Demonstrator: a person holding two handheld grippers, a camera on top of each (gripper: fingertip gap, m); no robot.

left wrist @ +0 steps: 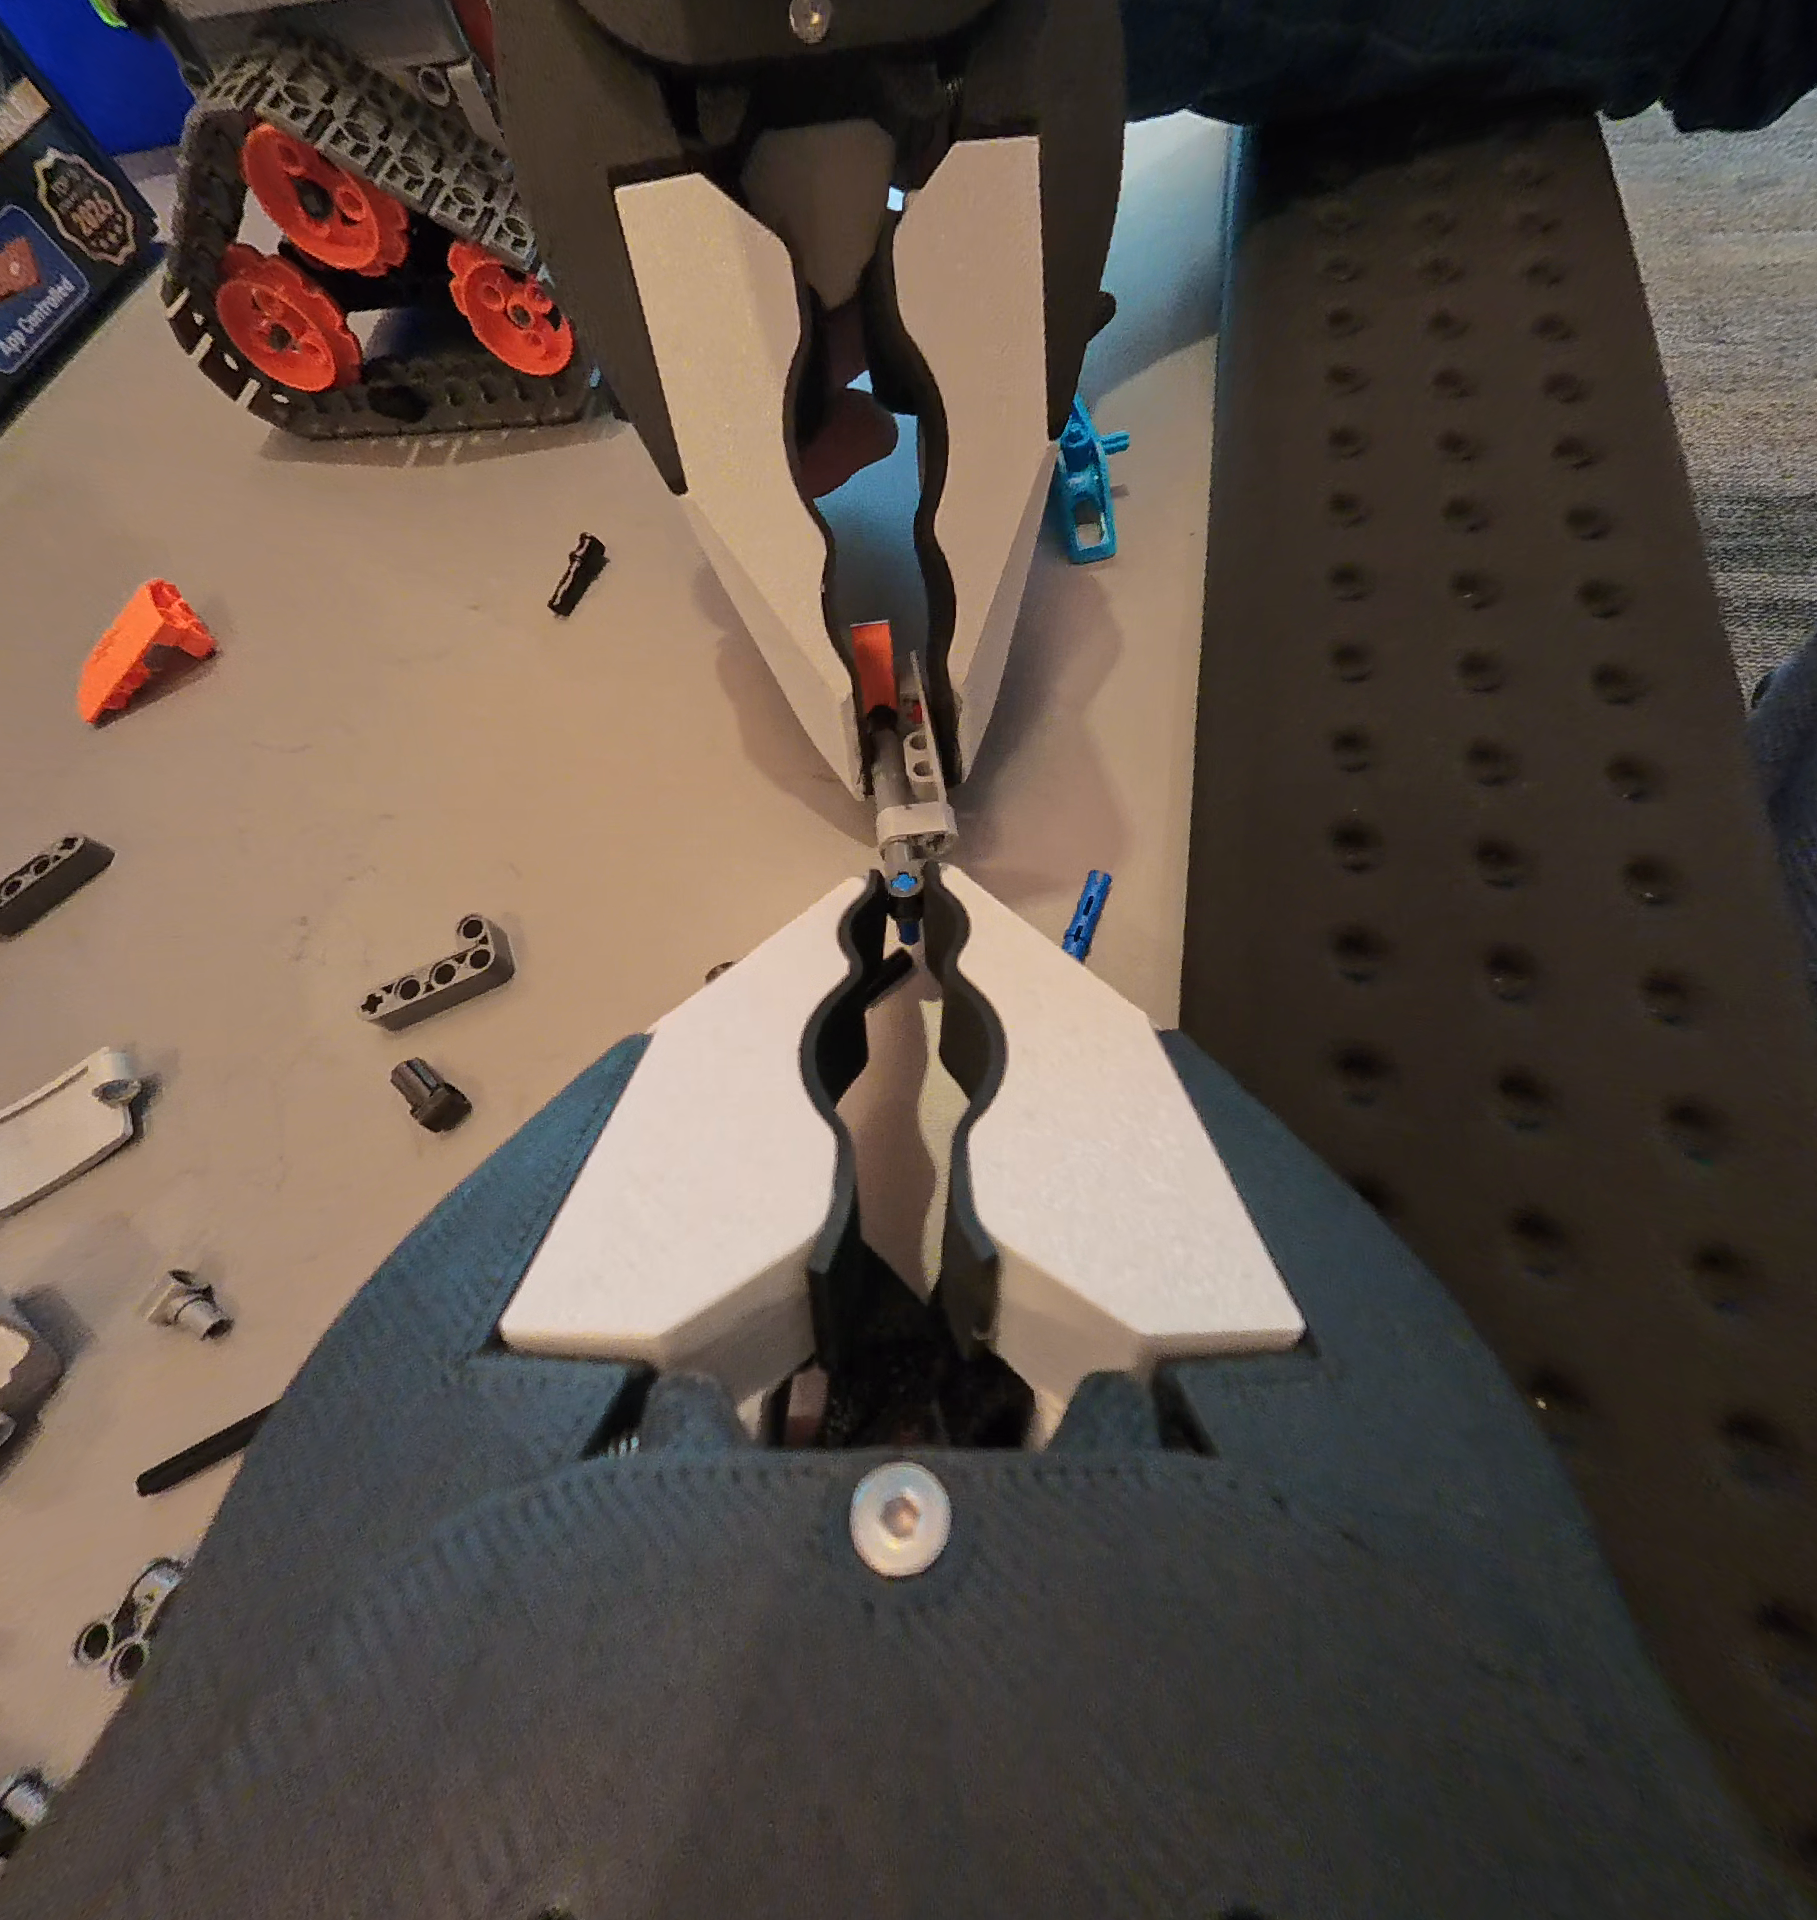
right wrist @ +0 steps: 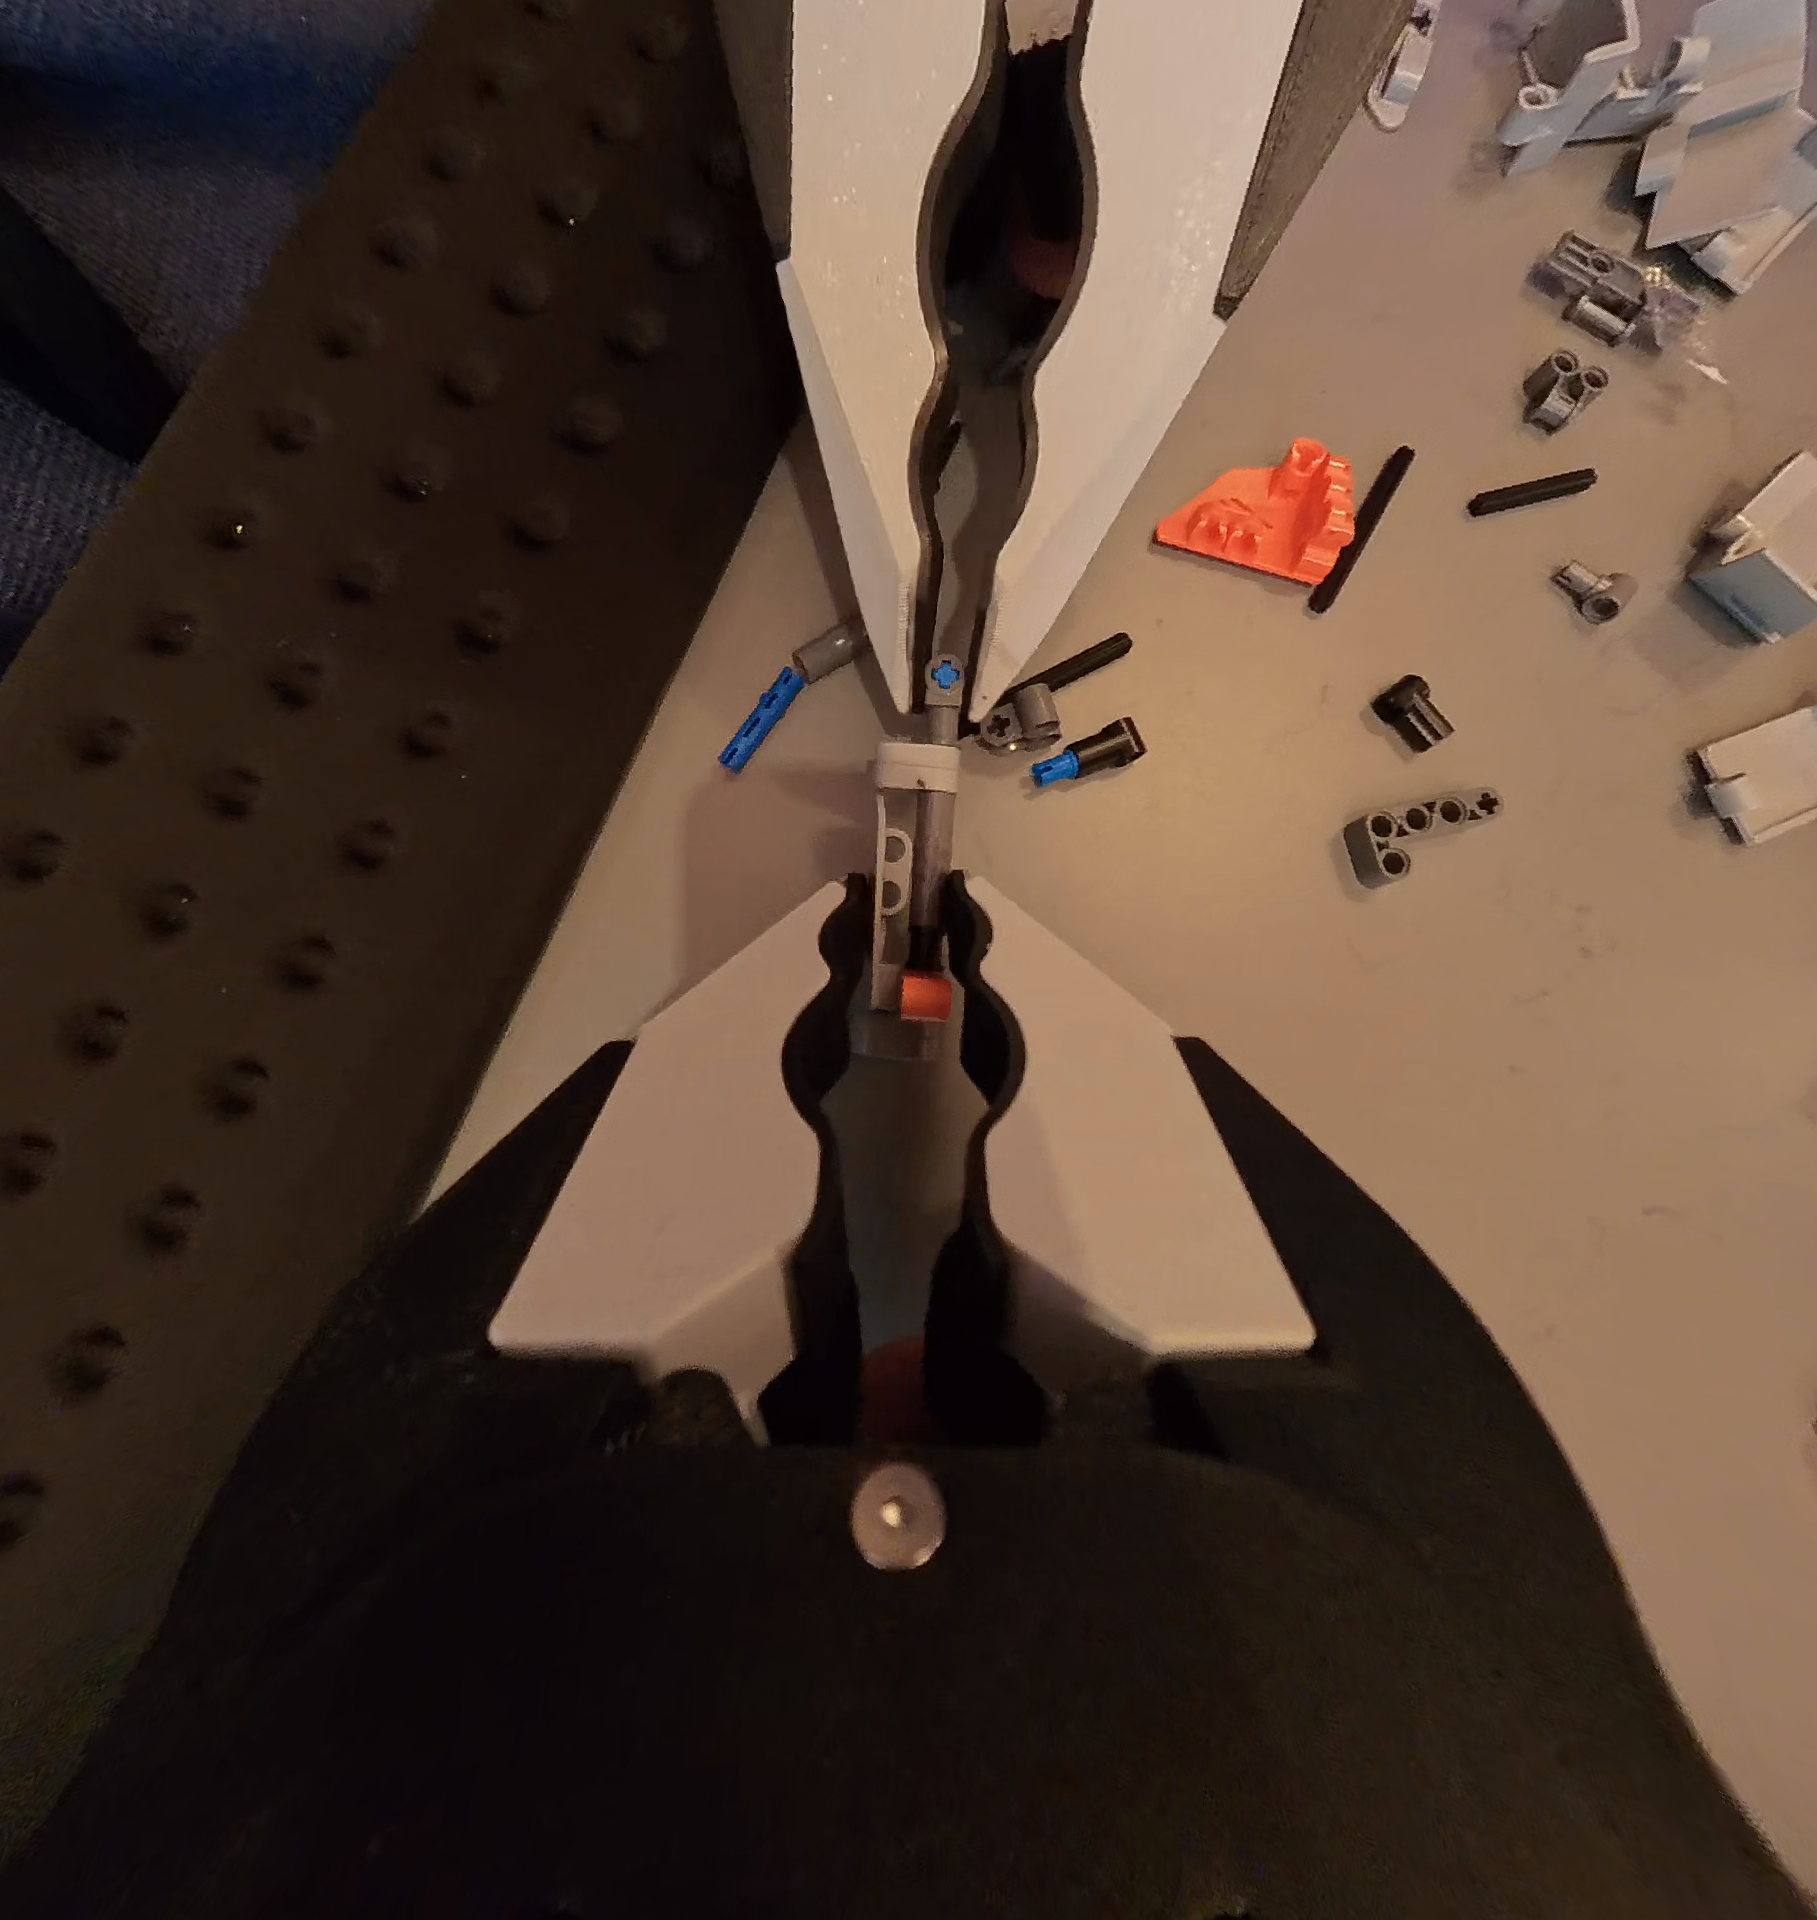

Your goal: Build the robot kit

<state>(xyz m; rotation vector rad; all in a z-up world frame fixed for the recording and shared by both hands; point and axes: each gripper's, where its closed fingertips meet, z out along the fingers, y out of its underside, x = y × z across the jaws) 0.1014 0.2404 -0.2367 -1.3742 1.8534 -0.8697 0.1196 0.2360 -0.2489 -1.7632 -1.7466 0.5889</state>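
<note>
Above the table (left wrist: 384, 727), the left tongs (left wrist: 904, 904) are pinching a small blue pin (left wrist: 904, 902) tight, while the right tongs (right wrist: 909, 914) are squeezing a grey stick piece (right wrist: 909, 831) that touches it.

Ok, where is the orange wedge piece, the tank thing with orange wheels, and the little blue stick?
orange wedge piece (left wrist: 145, 649), left wrist view, on its sloped top face.
tracked vehicle (left wrist: 364, 260), left wrist view, between its orange wheels.
blue pin (right wrist: 758, 717), right wrist view, on its shaft's middle.
</note>
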